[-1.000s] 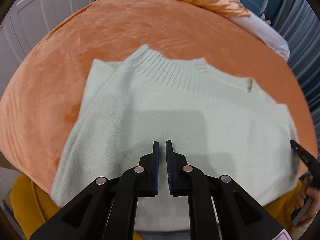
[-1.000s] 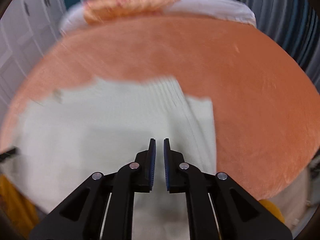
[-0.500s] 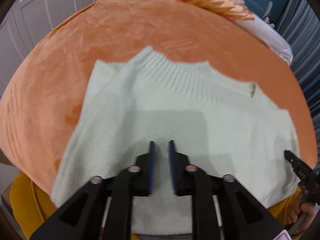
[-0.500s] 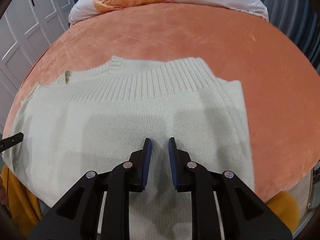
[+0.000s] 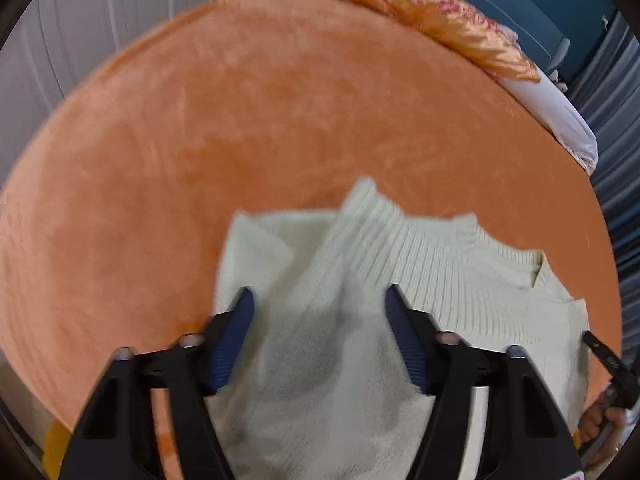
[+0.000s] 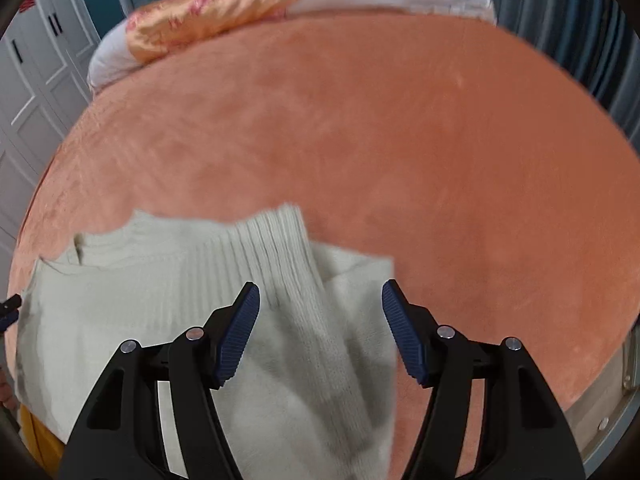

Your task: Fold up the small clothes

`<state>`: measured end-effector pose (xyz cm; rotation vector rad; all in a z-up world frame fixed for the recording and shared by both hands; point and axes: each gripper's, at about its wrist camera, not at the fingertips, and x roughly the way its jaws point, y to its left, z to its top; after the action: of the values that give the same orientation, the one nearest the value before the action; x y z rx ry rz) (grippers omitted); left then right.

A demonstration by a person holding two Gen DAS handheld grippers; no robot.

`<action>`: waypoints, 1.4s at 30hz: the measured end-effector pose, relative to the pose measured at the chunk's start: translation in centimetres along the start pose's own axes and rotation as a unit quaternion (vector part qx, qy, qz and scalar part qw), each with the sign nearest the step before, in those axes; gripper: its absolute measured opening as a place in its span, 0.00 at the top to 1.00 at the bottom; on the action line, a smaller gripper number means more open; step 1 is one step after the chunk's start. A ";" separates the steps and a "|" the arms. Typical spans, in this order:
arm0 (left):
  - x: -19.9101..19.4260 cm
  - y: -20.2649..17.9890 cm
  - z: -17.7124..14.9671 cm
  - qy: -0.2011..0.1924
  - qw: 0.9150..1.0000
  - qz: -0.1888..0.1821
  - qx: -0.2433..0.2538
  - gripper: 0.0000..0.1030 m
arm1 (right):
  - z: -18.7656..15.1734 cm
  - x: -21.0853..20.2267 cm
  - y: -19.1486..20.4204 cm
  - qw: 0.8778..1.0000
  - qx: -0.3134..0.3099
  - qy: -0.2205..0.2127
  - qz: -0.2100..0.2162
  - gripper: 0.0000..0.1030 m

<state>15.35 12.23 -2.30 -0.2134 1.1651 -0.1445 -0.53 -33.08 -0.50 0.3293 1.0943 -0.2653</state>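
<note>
A pale cream knitted sweater (image 5: 440,280) (image 6: 140,300) lies flat on the orange bed cover, its ribbed collar pointing away from me. My left gripper (image 5: 319,304) hovers over the sweater's left part, near its left edge; its jaws are opening and nothing is pinched between them. My right gripper (image 6: 321,300) hovers over the sweater's right part, where a ribbed band (image 6: 292,264) runs under it; its jaws are opening too and grip nothing. The right gripper's tip (image 5: 600,354) shows at the far right of the left wrist view, held by a hand (image 5: 596,420).
The orange bed cover (image 5: 240,140) (image 6: 440,160) spreads wide beyond the sweater. A white pillow with a gold-orange cloth (image 5: 452,20) (image 6: 224,12) lies at the far end. White cupboard doors (image 6: 28,80) stand to the left, grey curtains (image 6: 580,20) to the right.
Both grippers went from nearly shut to wide apart. The left one slid toward the sweater's left edge and the right one toward its right edge.
</note>
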 end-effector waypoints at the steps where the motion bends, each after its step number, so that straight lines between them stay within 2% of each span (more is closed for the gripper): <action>1: 0.3 0.0 -0.2 0.007 1.000 0.005 0.003 0.86 | -0.2 0.2 0.1 1.000 -0.006 0.002 0.009 0.61; 2: 0.4 -0.2 -0.4 0.007 1.000 0.005 0.007 0.89 | -0.4 -0.2 0.3 1.000 -0.011 -0.003 0.009 0.86; 3: 0.1 -0.4 -0.5 -0.002 1.000 0.001 0.011 0.91 | -0.7 -0.7 0.6 1.000 -0.012 -0.008 0.020 0.92; 5: -0.6 -0.6 -0.5 -0.012 1.000 -0.003 0.016 0.93 | -0.5 -3.4 0.5 0.998 -0.009 -0.054 0.042 0.93; 8: -1.4 -0.4 -0.2 -0.024 1.000 -0.004 0.015 0.93 | -0.6 -5.5 -0.3 0.994 0.004 -0.091 0.054 0.93; 10: 0.2 0.0 -0.1 -0.003 1.000 0.012 0.014 0.92 | -0.8 -3.2 -1.3 0.997 0.015 -0.062 0.039 0.93; 12: 1.9 0.5 -0.3 0.009 1.000 0.016 0.005 0.89 | -1.6 0.8 -2.1 0.999 0.027 0.004 0.032 0.92; 13: 1.9 0.5 -0.3 0.006 1.000 0.015 0.003 0.89 | -1.8 1.3 -2.2 0.999 0.031 0.002 0.035 0.93; 17: -0.2 0.9 -0.4 -0.004 1.000 0.009 -0.015 0.82 | -1.2 -1.2 -1.6 0.998 0.052 -0.009 0.019 0.87; 20: -3.5 1.7 -1.2 -0.040 0.999 0.009 -0.019 0.74 | -1.5 -5.2 -0.7 0.998 0.036 -0.058 -0.008 0.87; 22: -5.8 2.3 -2.5 -0.060 0.998 0.014 -0.024 0.49 | -2.3 -7.1 0.9 0.997 0.028 -0.062 0.024 0.87; 24: -7.3 3.3 -3.9 -0.069 0.997 0.013 -0.033 0.43 | -3.3 -7.3 3.8 0.998 0.007 -0.034 0.061 0.87; 26: -8.2 4.4 -5.8 -0.062 0.997 0.002 -0.048 0.41 | -4.6 -7.2 8.0 0.995 -0.038 -0.010 0.094 0.87; 30: -8.1 6.1 -8.5 -0.046 0.996 -0.011 -0.072 0.41 | -7.0 -6.6 15.9 0.981 -0.114 0.022 0.156 0.87; 32: -7.3 6.6 -9.5 -0.037 0.996 -0.007 -0.077 0.41 | -7.7 -5.3 18.5 0.977 -0.142 0.041 0.156 0.87; 34: -6.4 7.1 -10.0 -0.023 0.996 -0.020 -0.085 0.41 | -8.2 -3.8 20.2 0.975 -0.157 0.064 0.145 0.87; 36: -5.9 7.5 -10.4 -0.016 0.995 -0.030 -0.093 0.41 | -8.6 -1.9 20.9 0.976 -0.154 0.083 0.133 0.87; 38: -5.3 7.5 -10.3 -0.013 0.994 -0.041 -0.098 0.41 | -8.9 -1.7 21.0 0.977 -0.149 0.081 0.132 0.87; 42: -4.2 7.5 -9.6 -0.011 0.993 -0.053 -0.107 0.22 | -8.8 -1.7 21.7 0.976 -0.165 0.086 0.115 0.87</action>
<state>4.87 19.55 -4.04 -0.4653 1.1485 -0.1094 -0.46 -9.59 0.18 0.1808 1.2361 0.1549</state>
